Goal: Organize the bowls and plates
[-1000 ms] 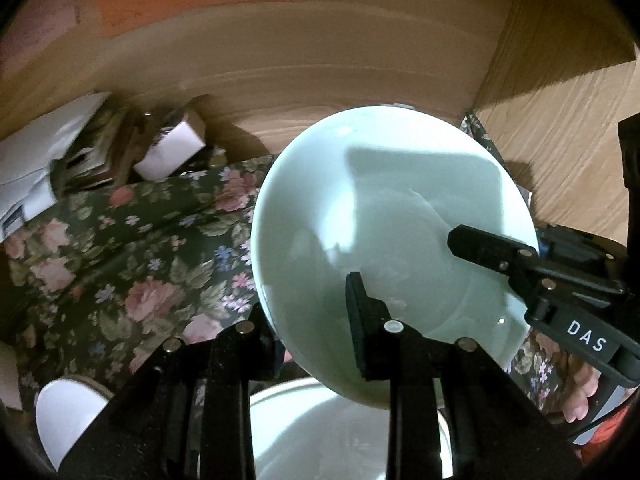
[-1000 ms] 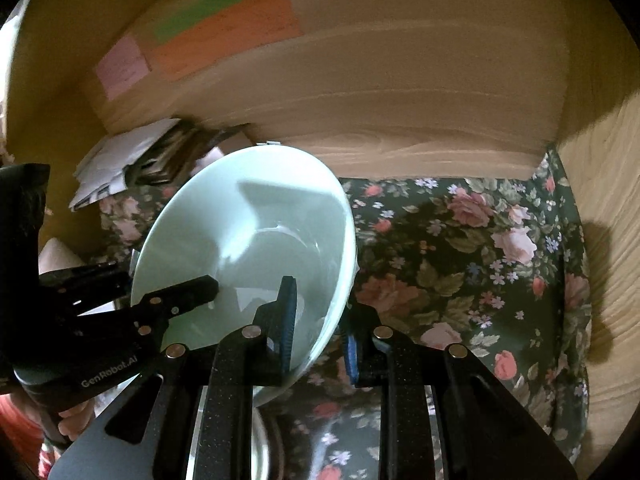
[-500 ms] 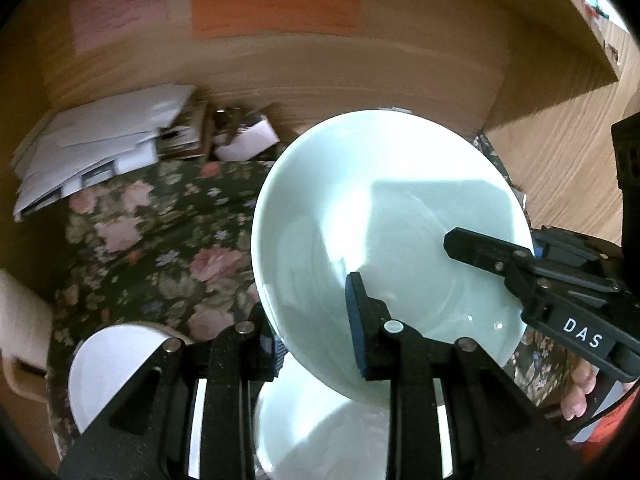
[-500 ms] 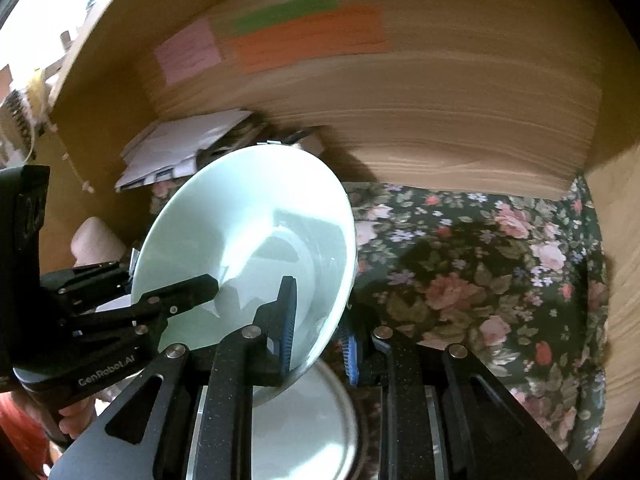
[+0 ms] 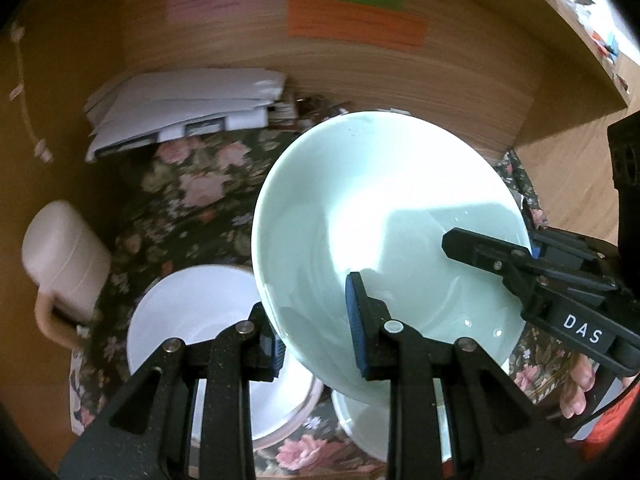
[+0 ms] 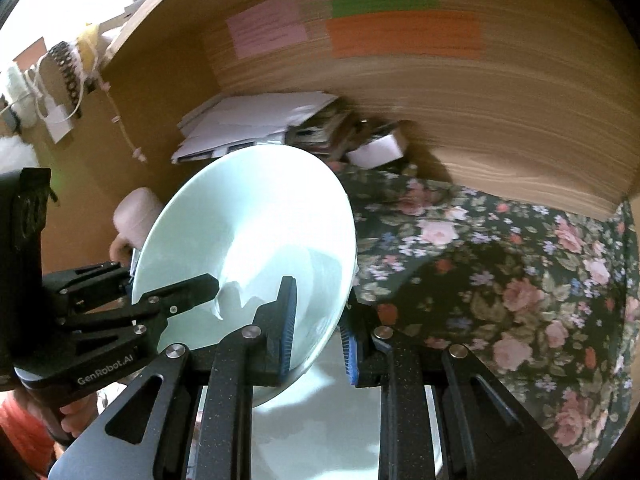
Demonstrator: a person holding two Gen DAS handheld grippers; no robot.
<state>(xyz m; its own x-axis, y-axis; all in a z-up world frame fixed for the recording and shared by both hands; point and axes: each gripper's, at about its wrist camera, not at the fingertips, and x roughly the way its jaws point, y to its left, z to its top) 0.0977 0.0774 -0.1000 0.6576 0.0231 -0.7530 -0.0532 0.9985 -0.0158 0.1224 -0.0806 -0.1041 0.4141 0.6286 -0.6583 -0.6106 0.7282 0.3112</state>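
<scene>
Pale green bowl [image 5: 384,216] carried in the air by both tools at once, tilted so its open face leans toward the wooden back wall [image 5: 240,56]. Left hand-held gripper [image 5: 316,336] is clamped on the near-left rim: one blue-padded finger inside the bowl, the other outside and below. Right hand-held gripper [image 6: 318,332] is clamped on the opposite rim the same way, one finger in, one out. The two-point hold probably exists because a wide, smooth bowl pinched at one edge would swing or slip; opposing grips keep it steady. Both tools point downward at a moderate slope, their handles low at the frame edges; a person's fingers [image 5: 576,392] show under the right tool in the left wrist view, and an orange-red sleeve [image 6: 20,428] shows by the left tool in the right wrist view. Directly below the carried bowl sit a white bowl [image 5: 192,312] and another pale green dish [image 5: 368,420] on the floral cloth [image 6: 500,280] covering the table. Judgement: the carried bowl is being brought to these for stacking, likely onto the matching green piece. A stack of papers [image 5: 184,112] and a pinkish mug [image 5: 64,256] stand clear toward the wall and left side.
</scene>
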